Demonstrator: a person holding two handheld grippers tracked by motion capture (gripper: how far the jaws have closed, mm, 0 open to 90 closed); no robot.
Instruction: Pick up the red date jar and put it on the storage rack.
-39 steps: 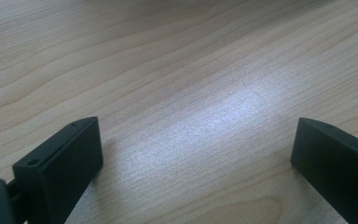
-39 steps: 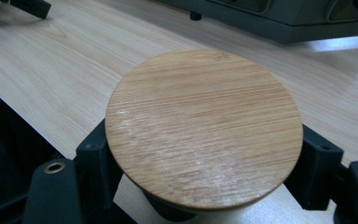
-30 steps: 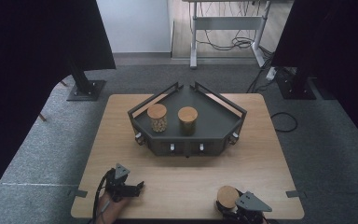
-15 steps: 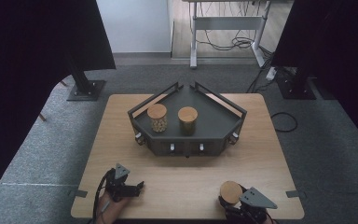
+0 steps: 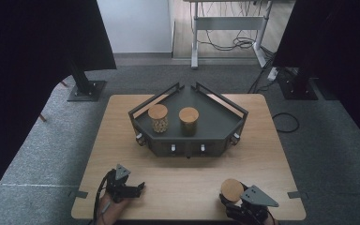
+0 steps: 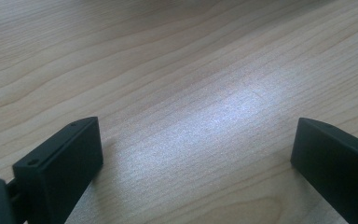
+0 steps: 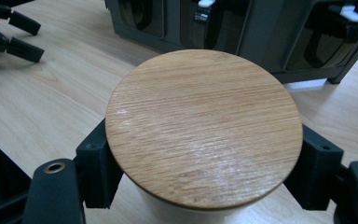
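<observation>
At table's 5 o'clock, R gripper is clamped on a wood-lidded jar, jaws vs. its sides. L gripper, at 7 o'clock, gapes w/ nothing between. Rack holds 2 jars at 12.

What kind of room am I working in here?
Probably a lab or recording studio, not a home: black curtains flank a lone wooden table on grey carpet, with loose cables under a desk frame behind.

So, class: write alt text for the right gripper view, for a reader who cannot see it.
A round pale wooden lid on a white jar sits clamped between the right gripper's two black jaws. Behind stand a dark grey metal rack and the light wooden table.
</observation>
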